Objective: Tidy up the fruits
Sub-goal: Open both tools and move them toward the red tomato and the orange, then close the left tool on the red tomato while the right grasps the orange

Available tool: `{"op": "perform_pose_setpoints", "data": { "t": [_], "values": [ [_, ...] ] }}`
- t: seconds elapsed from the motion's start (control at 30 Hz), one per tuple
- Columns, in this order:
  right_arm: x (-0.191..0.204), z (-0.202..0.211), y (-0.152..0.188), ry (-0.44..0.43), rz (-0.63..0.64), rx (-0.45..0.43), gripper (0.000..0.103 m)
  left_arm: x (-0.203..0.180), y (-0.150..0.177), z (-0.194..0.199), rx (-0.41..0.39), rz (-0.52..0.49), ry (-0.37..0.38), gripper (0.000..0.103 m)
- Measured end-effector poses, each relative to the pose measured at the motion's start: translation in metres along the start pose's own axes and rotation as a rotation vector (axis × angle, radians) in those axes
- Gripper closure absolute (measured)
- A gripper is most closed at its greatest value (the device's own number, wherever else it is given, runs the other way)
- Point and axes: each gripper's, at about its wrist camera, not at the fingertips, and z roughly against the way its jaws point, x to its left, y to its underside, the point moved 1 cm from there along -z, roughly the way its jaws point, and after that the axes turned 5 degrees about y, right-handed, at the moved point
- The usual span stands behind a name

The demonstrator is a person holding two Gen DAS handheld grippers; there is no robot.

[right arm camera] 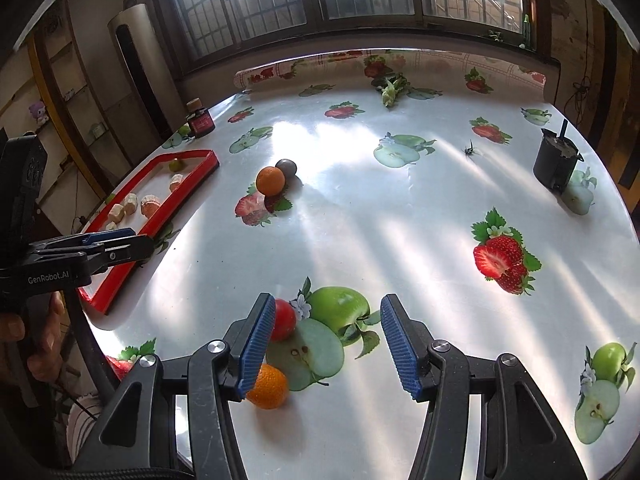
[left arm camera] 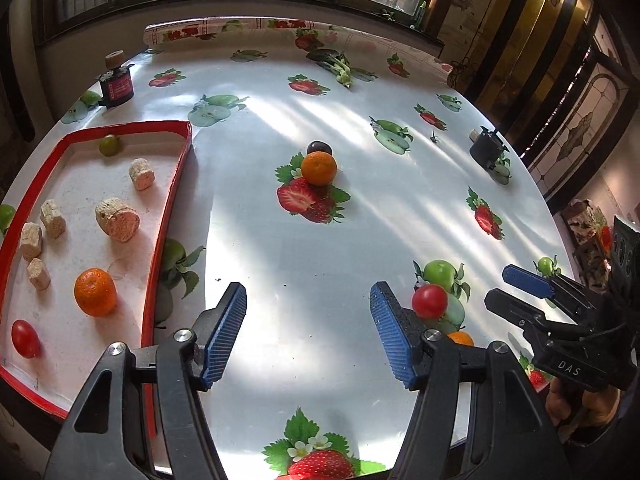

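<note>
Both grippers, left (left arm camera: 308, 332) and right (right arm camera: 328, 344), are held apart and empty; a tomato (right arm camera: 283, 319) lies beside the right one.

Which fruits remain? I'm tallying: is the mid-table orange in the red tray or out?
Out. That orange sits on the tablecloth, touching a dark fruit, well clear of the red tray.

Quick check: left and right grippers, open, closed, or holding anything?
Left gripper: open, holding nothing.
Right gripper: open, holding nothing; a red tomato sits by its left finger.
</note>
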Motion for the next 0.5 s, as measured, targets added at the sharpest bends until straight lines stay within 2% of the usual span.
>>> {"op": "perform_pose_setpoints", "data": {
  "t": [0.23, 0.5],
  "values": [
    [0.02, 0.009, 0.04, -0.04, 0.048, 0.042, 0.046, -0.033, 0.005, -0.024, 0.056, -0.056, 0.054, 0.04],
    [0.036, -0.016, 0.053, -0.076, 0.068, 0.086, 0.047, -0.065, 0.003, -0.052, 0.12, -0.116, 0.117, 0.04]
  ]
}}
